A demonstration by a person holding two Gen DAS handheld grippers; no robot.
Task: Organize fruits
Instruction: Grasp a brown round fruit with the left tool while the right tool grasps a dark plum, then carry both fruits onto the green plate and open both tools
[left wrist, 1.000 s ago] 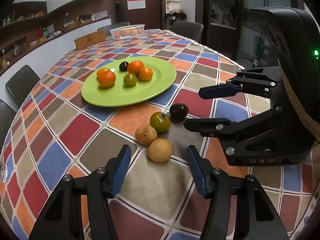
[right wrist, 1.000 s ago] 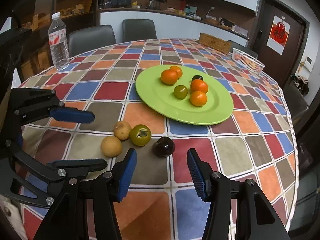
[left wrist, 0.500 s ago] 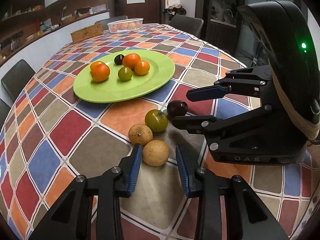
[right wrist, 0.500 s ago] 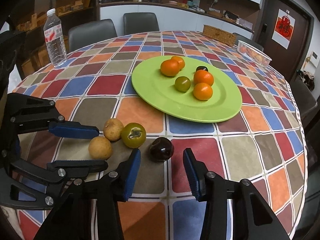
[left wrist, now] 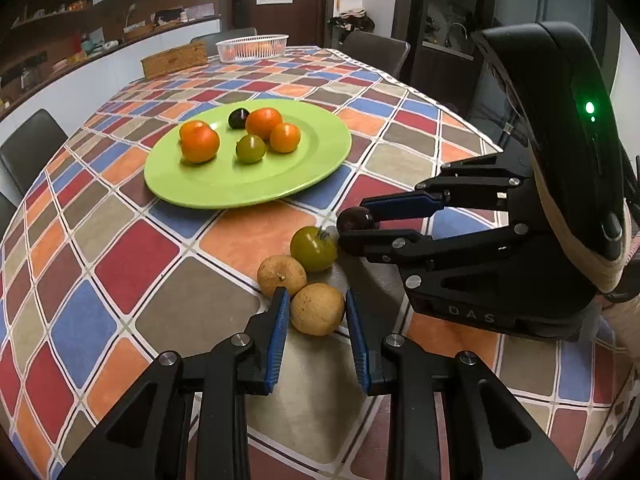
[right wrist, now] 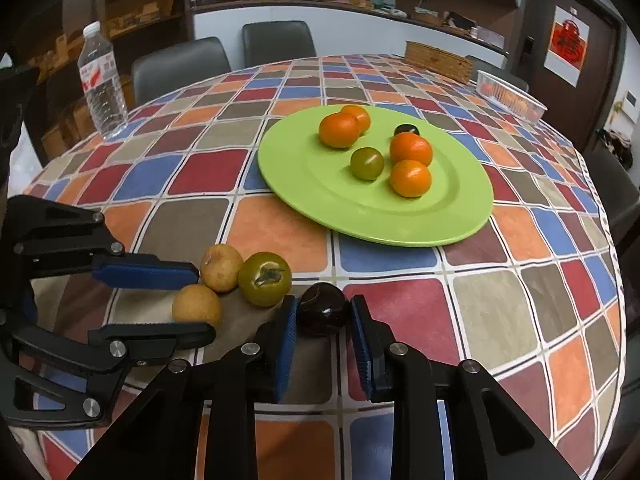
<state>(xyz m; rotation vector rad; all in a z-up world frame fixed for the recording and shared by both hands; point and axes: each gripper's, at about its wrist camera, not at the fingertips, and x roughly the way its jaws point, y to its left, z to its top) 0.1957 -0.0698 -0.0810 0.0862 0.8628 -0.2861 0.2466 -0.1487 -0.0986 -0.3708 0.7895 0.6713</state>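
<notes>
A green plate [left wrist: 240, 184] [right wrist: 320, 192] holds several oranges, a green tomato and a dark plum. On the tablecloth in front of it lie two tan fruits, a green tomato [left wrist: 313, 249] [right wrist: 265, 279] and a dark plum [right wrist: 323, 309] [left wrist: 354, 219]. My left gripper [left wrist: 316, 312] [right wrist: 196, 300] has its blue pads around the nearer tan fruit [left wrist: 317, 309] [right wrist: 197, 305], which rests on the table. My right gripper [right wrist: 324, 312] [left wrist: 352, 222] has its pads against both sides of the dark plum, also on the table. The other tan fruit [left wrist: 282, 276] [right wrist: 221, 267] touches the tomato.
A water bottle [right wrist: 102, 84] stands at the table's far left edge. A white basket [left wrist: 252, 46] [right wrist: 510, 96] and a wicker box [left wrist: 174, 60] [right wrist: 438, 66] sit at the far side. Dark chairs [right wrist: 276, 42] surround the round table.
Both grippers moved forward and narrowed. The left now brackets the near tan fruit; the right has closed onto the dark plum.
</notes>
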